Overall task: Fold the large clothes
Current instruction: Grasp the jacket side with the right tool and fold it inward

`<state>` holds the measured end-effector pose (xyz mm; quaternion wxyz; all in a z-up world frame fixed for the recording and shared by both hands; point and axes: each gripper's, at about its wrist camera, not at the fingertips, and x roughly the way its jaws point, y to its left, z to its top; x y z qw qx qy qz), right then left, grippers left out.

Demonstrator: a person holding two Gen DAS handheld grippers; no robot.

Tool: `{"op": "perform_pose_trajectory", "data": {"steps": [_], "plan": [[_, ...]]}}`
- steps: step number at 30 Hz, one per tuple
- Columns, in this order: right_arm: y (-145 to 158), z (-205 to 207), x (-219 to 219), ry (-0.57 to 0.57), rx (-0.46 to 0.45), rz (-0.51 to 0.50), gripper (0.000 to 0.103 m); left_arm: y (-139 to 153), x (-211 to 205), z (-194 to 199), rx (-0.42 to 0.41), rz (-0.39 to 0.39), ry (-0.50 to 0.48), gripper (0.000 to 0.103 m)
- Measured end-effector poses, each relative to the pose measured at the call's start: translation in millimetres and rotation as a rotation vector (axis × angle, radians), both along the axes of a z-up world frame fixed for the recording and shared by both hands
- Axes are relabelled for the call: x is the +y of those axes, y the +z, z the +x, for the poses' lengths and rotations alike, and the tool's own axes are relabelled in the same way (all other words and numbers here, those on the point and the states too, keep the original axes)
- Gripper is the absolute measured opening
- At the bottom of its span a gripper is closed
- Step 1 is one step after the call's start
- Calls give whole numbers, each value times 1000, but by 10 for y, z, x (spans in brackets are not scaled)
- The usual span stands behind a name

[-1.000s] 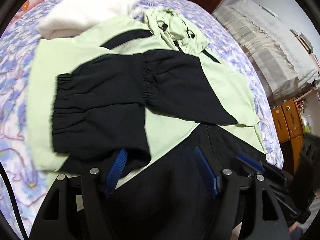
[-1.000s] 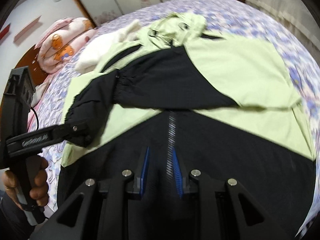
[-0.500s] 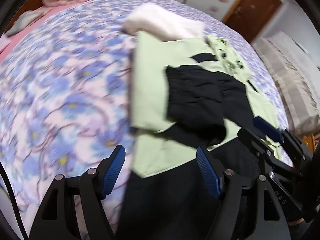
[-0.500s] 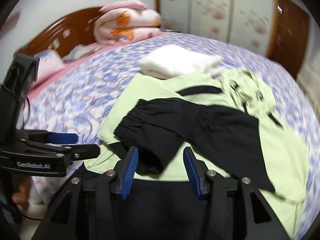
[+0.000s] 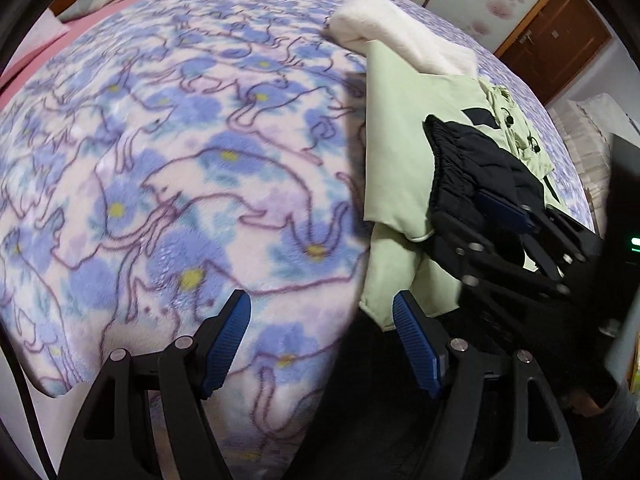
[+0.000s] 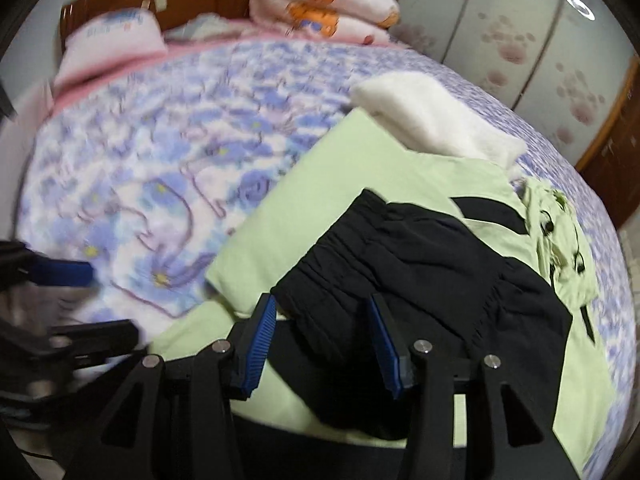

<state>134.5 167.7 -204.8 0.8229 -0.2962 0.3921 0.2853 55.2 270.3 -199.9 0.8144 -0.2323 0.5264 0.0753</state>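
A light green and black jacket (image 6: 312, 208) lies on the bed with its two black sleeves (image 6: 400, 264) folded across the chest and its hood (image 6: 560, 232) at the far right. My right gripper (image 6: 320, 340) is open just above the black sleeve cuff, and its pads do not press the cloth. In the left wrist view the jacket (image 5: 396, 168) lies to the right. My left gripper (image 5: 322, 336) stands open over the floral blanket (image 5: 180, 160), just left of the jacket's near corner, holding nothing. One of the right gripper's fingers (image 5: 502, 206) shows over the sleeve.
A folded white cloth (image 6: 432, 120) lies against the jacket's far edge. A pink quilt (image 6: 328, 4) and a pillow (image 6: 112, 36) sit at the headboard. Wardrobe doors (image 6: 500, 40) and a brown door (image 5: 552, 28) stand beyond the bed. The blanket's near edge (image 5: 60, 392) drops off below my left gripper.
Both grippers swung left across the jacket. The left one left the black hem and is now over the blanket. The right jaws opened wider and now hang over the sleeve cuff.
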Motion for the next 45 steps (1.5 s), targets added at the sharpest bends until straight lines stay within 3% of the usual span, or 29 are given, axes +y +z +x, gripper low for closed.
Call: {"op": "perform_pose_trajectory", "data": {"steps": [4, 5, 8, 10, 16, 19, 22, 25, 27, 30, 36, 45], "plan": [[-100, 64, 61, 8, -7, -33, 46, -20, 58, -63, 5, -3, 14, 72], [-80, 94, 47, -1, 9, -12, 37, -26, 75, -77, 7, -4, 17, 72], [52, 179, -31, -36, 51, 48, 20, -39, 106, -117, 14, -14, 29, 72], [212, 222, -124, -61, 47, 98, 16, -40, 114, -142, 14, -22, 35, 72], [1150, 238, -1023, -236, -48, 390, 15, 29, 48, -178, -7, -15, 13, 72], [1381, 127, -1736, -362, -59, 515, 16, 66, -8, -170, -17, -5, -6, 72], [1224, 4, -2314, -482, 3, 539, 25, 40, -89, -143, -9, 0, -31, 72], [750, -92, -2722, -567, 136, 459, 41, -14, -184, -81, 14, -2, -54, 72], [541, -120, -2869, -595, 210, 446, 42, -42, -260, -34, 24, -3, -65, 72], [336, -81, -3077, -642, 292, 518, 42, -40, -373, 18, 28, 8, -88, 72], [134, 332, -3300, -741, 344, 659, 42, -20, -549, 134, 39, 45, -126, 72], [-156, 972, -3175, -747, 399, 616, 43, -103, -652, 340, 69, 63, -127, 72]]}}
